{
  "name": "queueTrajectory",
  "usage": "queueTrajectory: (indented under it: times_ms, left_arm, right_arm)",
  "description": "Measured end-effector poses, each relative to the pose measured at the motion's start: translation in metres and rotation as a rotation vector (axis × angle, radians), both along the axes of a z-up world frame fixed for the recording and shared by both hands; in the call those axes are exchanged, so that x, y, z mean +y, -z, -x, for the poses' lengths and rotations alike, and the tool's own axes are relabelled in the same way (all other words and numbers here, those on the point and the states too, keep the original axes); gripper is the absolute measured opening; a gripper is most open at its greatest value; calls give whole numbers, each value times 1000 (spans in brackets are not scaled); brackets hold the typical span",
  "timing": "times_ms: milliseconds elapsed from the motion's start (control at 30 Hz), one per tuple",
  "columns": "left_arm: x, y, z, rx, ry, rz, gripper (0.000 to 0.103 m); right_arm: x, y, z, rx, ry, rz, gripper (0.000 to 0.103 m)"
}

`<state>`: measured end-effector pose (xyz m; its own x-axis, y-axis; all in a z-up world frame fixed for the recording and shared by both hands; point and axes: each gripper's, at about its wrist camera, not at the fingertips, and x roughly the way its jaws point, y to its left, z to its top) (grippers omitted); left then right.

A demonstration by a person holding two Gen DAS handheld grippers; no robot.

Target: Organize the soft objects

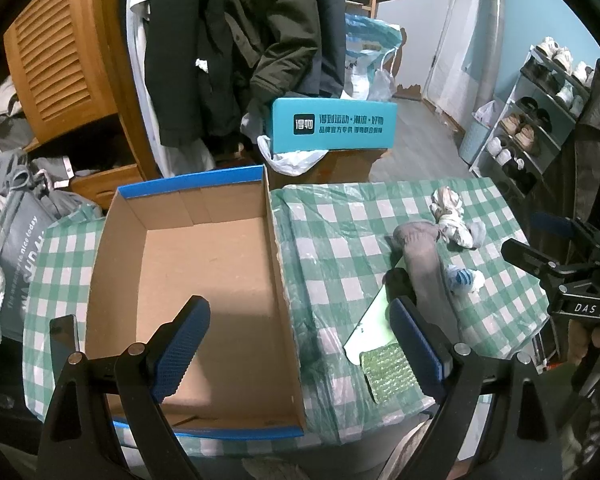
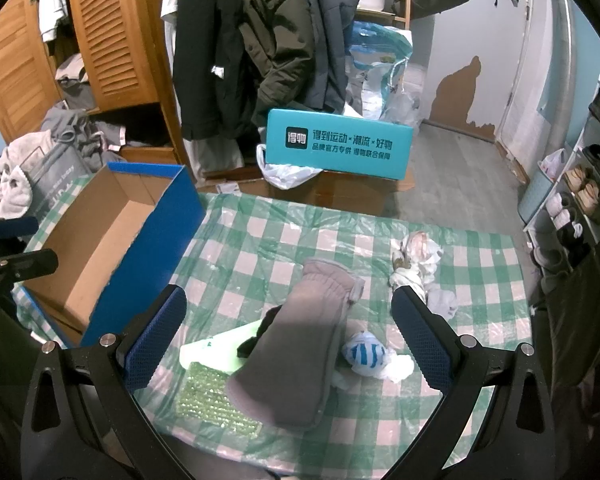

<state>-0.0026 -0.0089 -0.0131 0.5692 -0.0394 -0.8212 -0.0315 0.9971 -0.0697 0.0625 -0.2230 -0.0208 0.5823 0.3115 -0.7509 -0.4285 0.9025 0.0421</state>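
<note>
An open cardboard shoe box (image 1: 188, 264) with a blue rim sits empty on the left of the green checked table (image 1: 340, 232). My left gripper (image 1: 300, 346) hovers open over the box's right wall, holding nothing. A grey mitten (image 2: 300, 340) lies on the cloth, partly covering a white-green card (image 2: 216, 346) and a green scrub pad (image 2: 212, 400). Beside the mitten rest a blue-striped sock ball (image 2: 364, 354) and a knotted white cloth bundle (image 2: 416, 264). My right gripper (image 2: 288, 338) is open above the mitten, one finger on either side of it. The box (image 2: 152, 248) stands left of it.
A teal box (image 2: 340, 144) and plastic bags stand on the floor behind the table. Coats (image 2: 260, 40) hang beyond, next to a wooden wardrobe (image 2: 112, 40). A shoe rack (image 1: 540, 120) lines the right wall. Bags and clothes pile up at the left.
</note>
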Motion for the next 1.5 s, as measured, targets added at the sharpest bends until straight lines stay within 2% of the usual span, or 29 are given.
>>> queueTrajectory:
  times_ms: [1133,1500]
  left_arm:
    - [2,2,-2,12,-1,1,93]
    - [-14,11,-6,37,-8,-9,93]
  right_arm:
    - [-2,1,-1,5,1,3,101]
    - [-18,8,-2,15,44,15,101]
